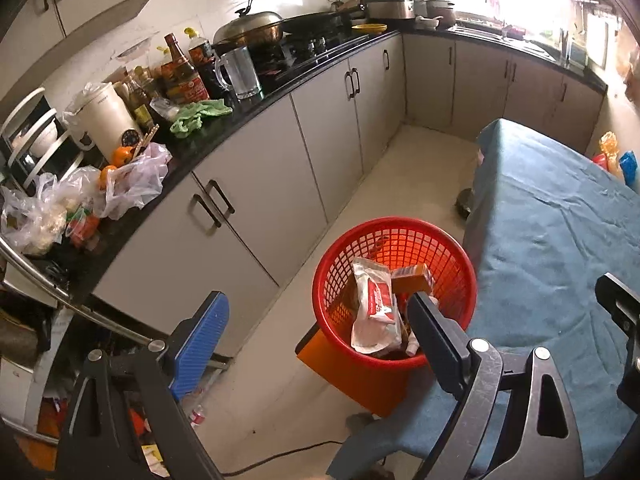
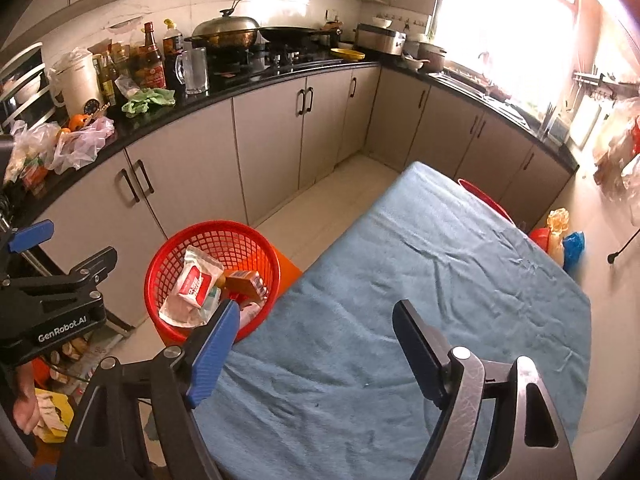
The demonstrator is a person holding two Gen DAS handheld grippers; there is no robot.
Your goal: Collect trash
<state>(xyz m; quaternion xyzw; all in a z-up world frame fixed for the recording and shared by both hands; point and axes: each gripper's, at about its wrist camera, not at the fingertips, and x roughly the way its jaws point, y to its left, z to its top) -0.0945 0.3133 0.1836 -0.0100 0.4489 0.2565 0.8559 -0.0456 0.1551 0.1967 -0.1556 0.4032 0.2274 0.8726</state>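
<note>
1. The red basket [image 1: 394, 292] stands on the floor beside the bench [image 2: 440, 280] and already holds a white pouch [image 1: 374, 306], an orange box [image 1: 412, 278] and some smaller bits.
2. The bench's blue cloth shows no trash on it, though its near edge is hidden.
3. Left gripper [image 1: 320, 344] hangs above the basket, jaws wide, nothing in them.
4. Right gripper [image 2: 316, 360] is above the bench, jaws wide and empty too.
5. Judged from this, collecting looks close to done; scraps on the floor at lower left [image 2: 50, 412] may remain.
</note>
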